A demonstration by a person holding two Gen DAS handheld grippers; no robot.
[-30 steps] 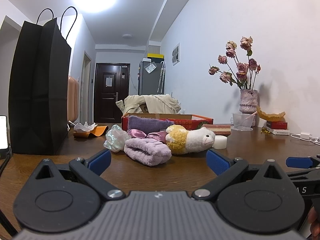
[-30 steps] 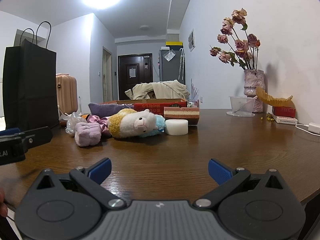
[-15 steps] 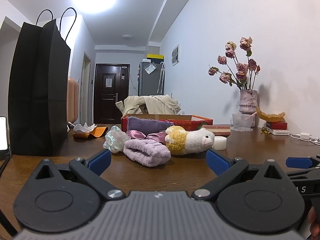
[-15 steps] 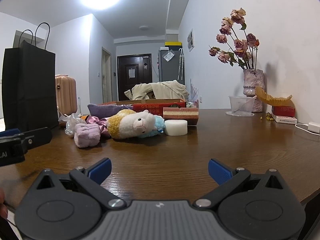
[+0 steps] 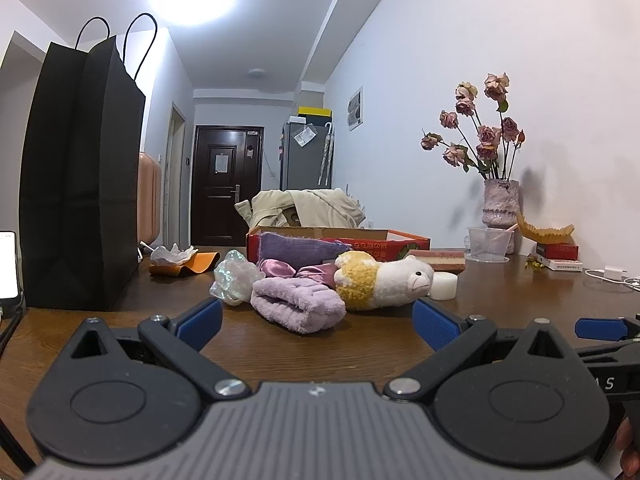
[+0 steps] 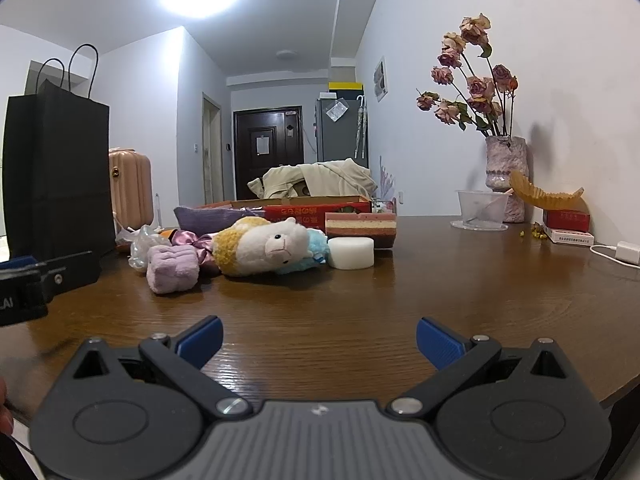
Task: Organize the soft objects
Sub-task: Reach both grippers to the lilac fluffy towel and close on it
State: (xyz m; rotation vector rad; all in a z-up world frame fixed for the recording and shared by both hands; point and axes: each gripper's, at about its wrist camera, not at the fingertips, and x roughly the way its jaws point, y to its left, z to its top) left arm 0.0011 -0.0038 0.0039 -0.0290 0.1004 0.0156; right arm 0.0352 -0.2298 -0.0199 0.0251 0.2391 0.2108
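A pile of soft things lies on the wooden table (image 5: 360,352): a rolled lilac towel (image 5: 298,304), a white and yellow alpaca plush (image 5: 384,282), a pink satin scrunchie (image 5: 296,270), a crinkly clear bag (image 5: 234,276), a purple cloth (image 5: 296,246) and a white round sponge (image 5: 442,285). My left gripper (image 5: 316,322) is open and empty, just short of the towel. My right gripper (image 6: 318,340) is open and empty, well back from the plush (image 6: 260,248), the towel (image 6: 172,268) and the sponge (image 6: 351,253).
A tall black paper bag (image 5: 80,184) stands at the left. A red shallow box (image 5: 372,242) sits behind the pile, with a layered sponge block (image 6: 360,228) beside it. A vase of dried roses (image 6: 506,176), a plastic cup (image 6: 482,208) and a charger (image 6: 626,252) stand at the right.
Both views have shifted only slightly; the right gripper has edged a little toward the pile. Both grippers stay open.
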